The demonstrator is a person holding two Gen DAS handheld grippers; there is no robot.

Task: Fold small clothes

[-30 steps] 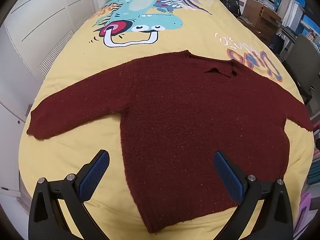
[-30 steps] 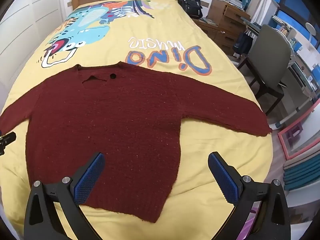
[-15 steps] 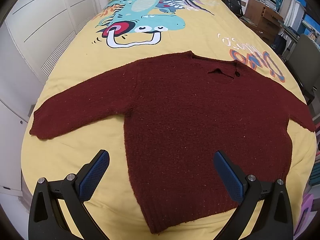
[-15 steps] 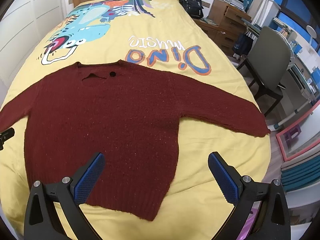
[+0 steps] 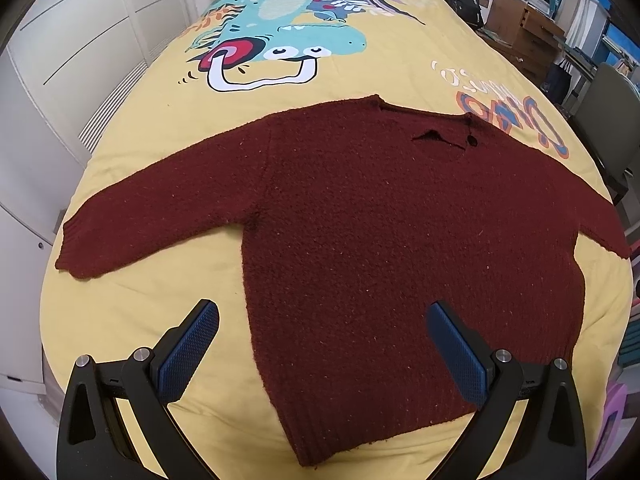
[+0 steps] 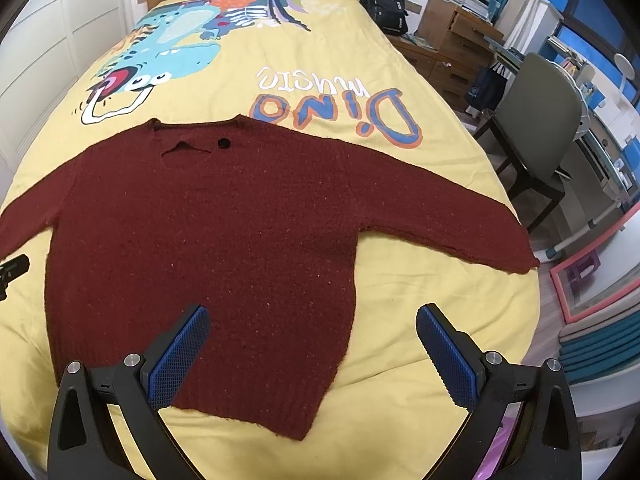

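Sweater (image 5: 400, 232) flat, hem near bed edge (image 5: 240, 420)

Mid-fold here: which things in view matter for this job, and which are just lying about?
Job: maroon sweater, left hand-held gripper, right hand-held gripper, both open.
Lying about: black backpack, grey chair, wooden drawers.

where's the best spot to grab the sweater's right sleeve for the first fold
Probably at the cuff end of the sleeve, coming from the bed's right edge with the right gripper, which is open. The sweater lies flat with that sleeve stretched straight out, so the cuff is a free edge that can be pinched and carried across the body.
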